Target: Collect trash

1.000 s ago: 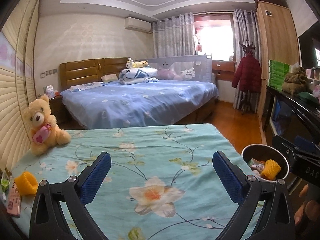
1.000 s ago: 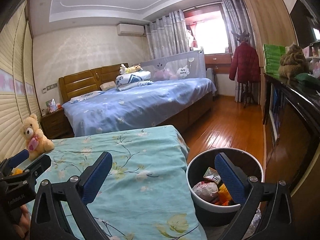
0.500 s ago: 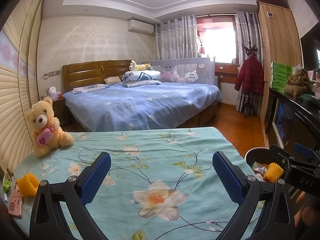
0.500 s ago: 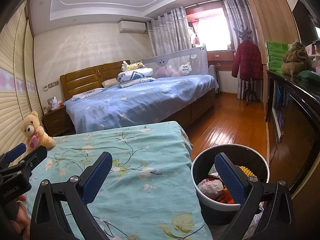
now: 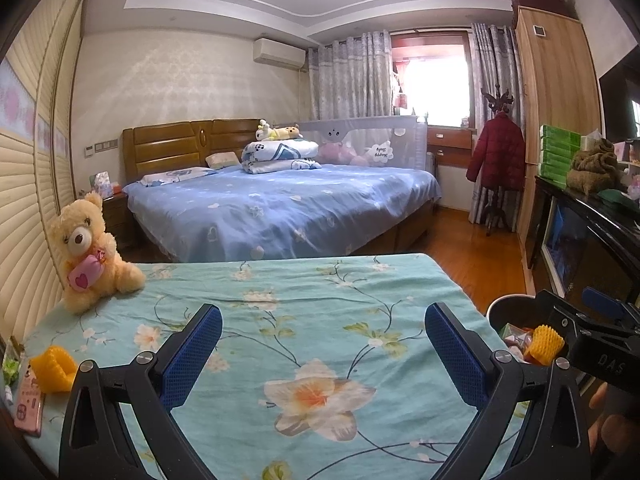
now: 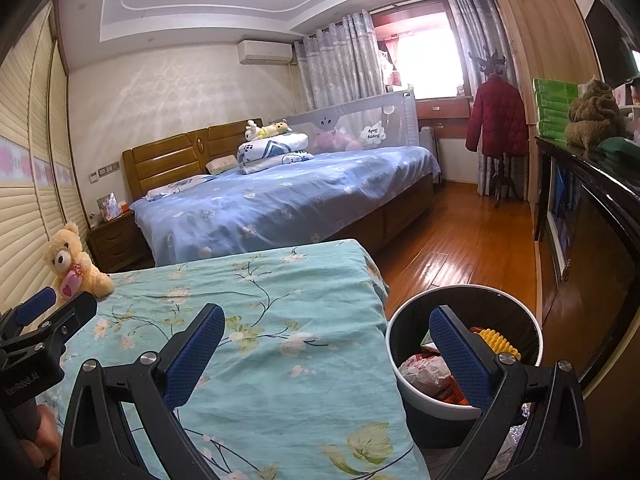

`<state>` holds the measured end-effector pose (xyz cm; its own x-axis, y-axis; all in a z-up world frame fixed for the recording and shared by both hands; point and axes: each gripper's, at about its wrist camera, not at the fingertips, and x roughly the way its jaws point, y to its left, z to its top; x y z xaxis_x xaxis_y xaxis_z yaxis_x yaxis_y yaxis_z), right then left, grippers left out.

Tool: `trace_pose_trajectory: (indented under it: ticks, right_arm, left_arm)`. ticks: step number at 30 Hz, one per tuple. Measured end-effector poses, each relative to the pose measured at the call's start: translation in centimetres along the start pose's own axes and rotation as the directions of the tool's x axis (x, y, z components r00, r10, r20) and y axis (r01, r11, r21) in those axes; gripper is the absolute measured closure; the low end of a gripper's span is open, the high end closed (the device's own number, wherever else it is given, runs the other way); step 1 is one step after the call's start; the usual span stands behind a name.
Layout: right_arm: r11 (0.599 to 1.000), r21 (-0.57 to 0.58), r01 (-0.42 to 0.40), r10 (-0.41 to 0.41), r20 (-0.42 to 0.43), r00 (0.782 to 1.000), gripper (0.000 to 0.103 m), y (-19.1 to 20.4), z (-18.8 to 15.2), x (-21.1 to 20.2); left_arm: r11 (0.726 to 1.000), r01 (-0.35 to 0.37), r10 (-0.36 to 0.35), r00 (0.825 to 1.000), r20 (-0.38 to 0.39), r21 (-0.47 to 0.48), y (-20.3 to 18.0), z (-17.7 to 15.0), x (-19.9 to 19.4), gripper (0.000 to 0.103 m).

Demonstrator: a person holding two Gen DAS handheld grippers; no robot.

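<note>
While both hang wide and empty, the left gripper [image 5: 323,350] is above the bench [image 5: 280,304], the right gripper [image 6: 326,350] beside the half-hidden bin [image 6: 532,320].

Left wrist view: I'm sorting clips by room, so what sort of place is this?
A home bedroom, most likely: a large bed with a wooden headboard, folded bedding on it, and a teddy bear.
</note>
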<state>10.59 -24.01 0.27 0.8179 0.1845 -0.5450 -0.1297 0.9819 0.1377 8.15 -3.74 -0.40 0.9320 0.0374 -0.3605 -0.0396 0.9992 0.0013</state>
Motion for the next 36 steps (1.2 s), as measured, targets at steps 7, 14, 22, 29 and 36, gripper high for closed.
trace_pose_trajectory:
  ticks: [7,14,22,29,36]
  right_arm:
    - [1.000,0.001,-0.004,0.004,-0.004,1.000,0.000,0.13,0.02,-0.04]
    - [1.000,0.005,-0.009,0.009,-0.003,1.000,0.000,0.22,0.11,-0.09]
    - [1.000,0.005,-0.008,0.008,-0.003,1.000,0.000,0.29,0.09,-0.08]
    - [1.000,0.008,-0.011,0.011,-0.003,1.000,0.000,0.27,0.11,-0.10]
    - [1.000,0.015,-0.014,0.014,-0.004,1.000,0.000,0.21,0.20,-0.23]
  left_arm:
    - [1.000,-0.002,0.002,1.000,0.010,-0.003,0.09,-0.16,0.08,0.001]
    - [1.000,0.000,0.000,1.000,0.020,0.003,-0.04,-0.41,-0.05,0.001]
    - [1.000,0.007,-0.008,1.000,0.027,0.012,-0.18,-0.40,-0.25,0.001]
    - [1.000,0.007,-0.008,1.000,0.025,0.012,-0.24,-0.52,-0.22,0.001]
    - [1.000,0.009,-0.009,1.000,0.021,0.011,-0.19,-0.51,-0.15,0.001]
